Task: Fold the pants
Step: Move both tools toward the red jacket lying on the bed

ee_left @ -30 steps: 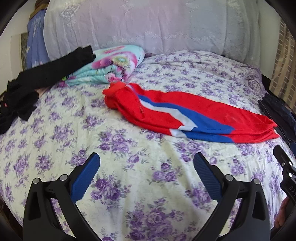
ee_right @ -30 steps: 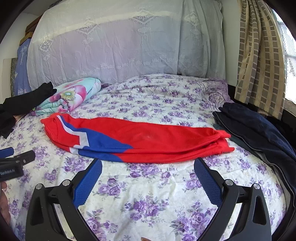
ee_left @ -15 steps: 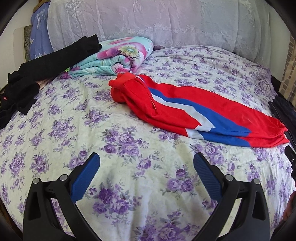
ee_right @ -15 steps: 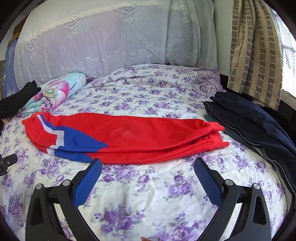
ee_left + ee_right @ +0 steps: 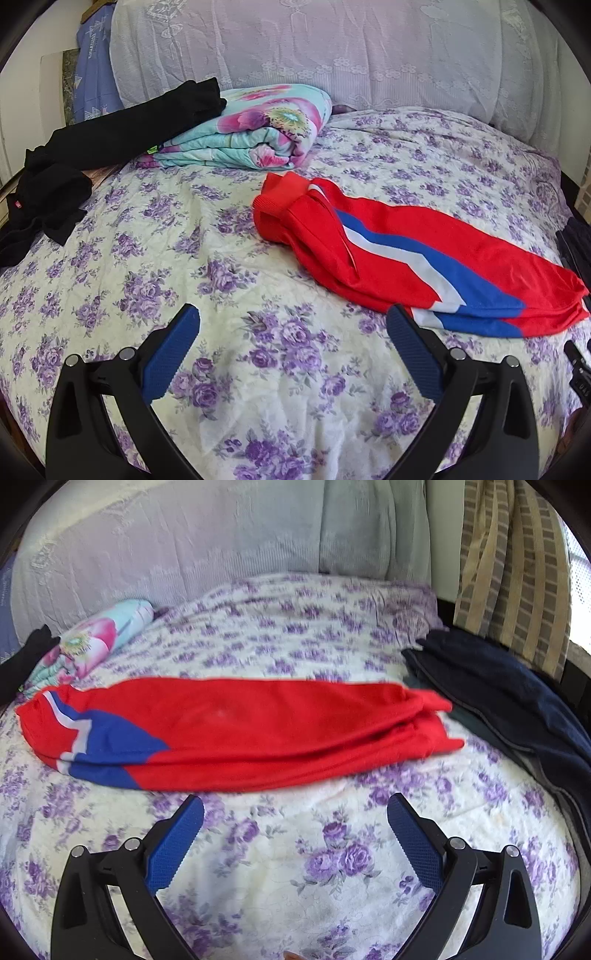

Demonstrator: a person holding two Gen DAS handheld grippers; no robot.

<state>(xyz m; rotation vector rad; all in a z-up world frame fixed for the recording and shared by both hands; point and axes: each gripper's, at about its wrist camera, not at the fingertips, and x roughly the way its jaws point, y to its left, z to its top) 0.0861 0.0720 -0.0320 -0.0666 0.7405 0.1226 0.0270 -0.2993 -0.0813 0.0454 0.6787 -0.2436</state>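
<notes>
Fingers (image 5: 171,356) of left gripper (image 5: 293,350) and right gripper (image 5: 295,830) spread wide, empty, both hovering low over the floral bed (image 5: 221,266), red pants (image 5: 240,731) lying flat just ahead, untouched.

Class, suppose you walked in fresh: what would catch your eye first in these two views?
The red pants with a blue and white stripe lie stretched across the middle of the floral bedsheet. Behind them, near the headboard, sits a folded flowered blanket with a black garment draped over it.
</notes>
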